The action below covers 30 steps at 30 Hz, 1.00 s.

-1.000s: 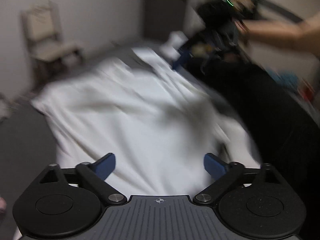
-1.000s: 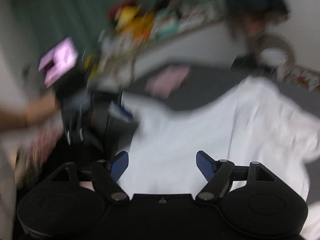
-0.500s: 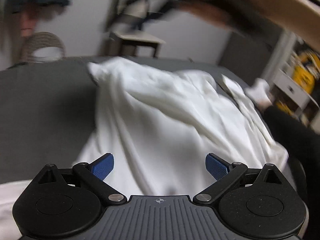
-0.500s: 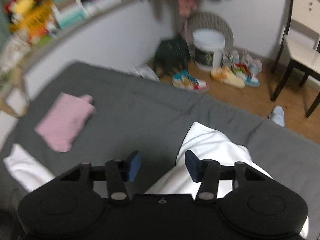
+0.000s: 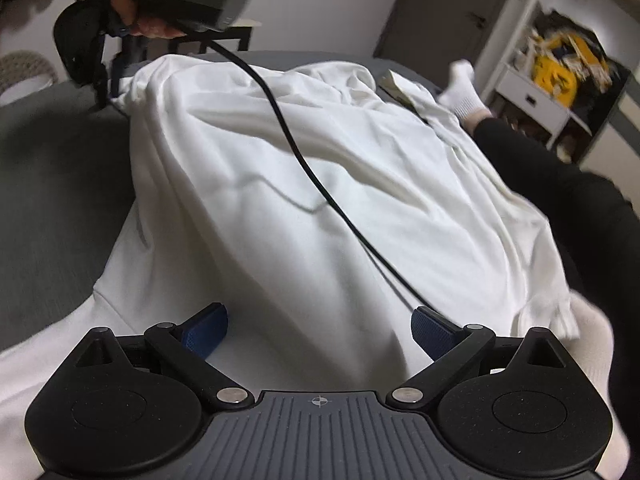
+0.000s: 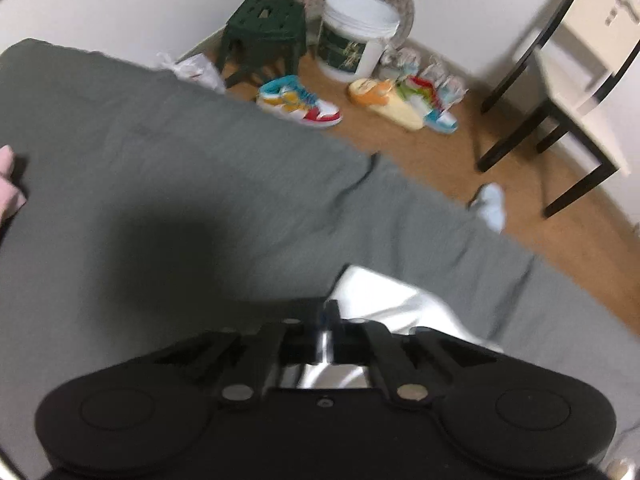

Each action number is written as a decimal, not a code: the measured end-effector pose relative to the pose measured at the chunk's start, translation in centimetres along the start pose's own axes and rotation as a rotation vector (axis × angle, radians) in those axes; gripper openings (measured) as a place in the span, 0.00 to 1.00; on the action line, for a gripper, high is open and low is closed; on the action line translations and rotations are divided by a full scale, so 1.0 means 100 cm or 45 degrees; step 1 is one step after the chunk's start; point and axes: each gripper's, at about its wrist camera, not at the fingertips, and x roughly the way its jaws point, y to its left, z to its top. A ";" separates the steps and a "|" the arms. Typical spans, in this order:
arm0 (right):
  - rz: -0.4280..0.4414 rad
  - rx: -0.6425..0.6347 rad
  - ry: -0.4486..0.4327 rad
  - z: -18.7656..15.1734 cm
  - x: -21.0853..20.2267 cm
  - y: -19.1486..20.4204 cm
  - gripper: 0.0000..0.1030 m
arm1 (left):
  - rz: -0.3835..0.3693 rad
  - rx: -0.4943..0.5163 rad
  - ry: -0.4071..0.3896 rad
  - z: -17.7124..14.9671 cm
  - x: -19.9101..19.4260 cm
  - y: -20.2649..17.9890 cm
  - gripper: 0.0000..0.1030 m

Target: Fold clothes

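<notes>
You are near the start of this fold. The white shirt (image 5: 320, 184) lies spread but rumpled across the grey bed (image 6: 168, 168), with no neat crease in it yet. Your right gripper (image 6: 329, 320) is clenched on the shirt's far corner, though blur makes the grip hard to judge. Your left gripper (image 5: 318, 330) hangs over the near hem with its fingers wide apart, holding nothing. A black cable (image 5: 288, 136) trails across the cloth. A folded pink garment (image 6: 9, 184) sits aside, probably finished. Left to do: pinch the near corner, pull flat, then fold
</notes>
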 end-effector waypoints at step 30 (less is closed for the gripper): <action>0.346 0.153 -0.332 0.047 -0.061 -0.092 0.56 | -0.015 0.058 0.005 -0.009 -0.017 0.016 0.99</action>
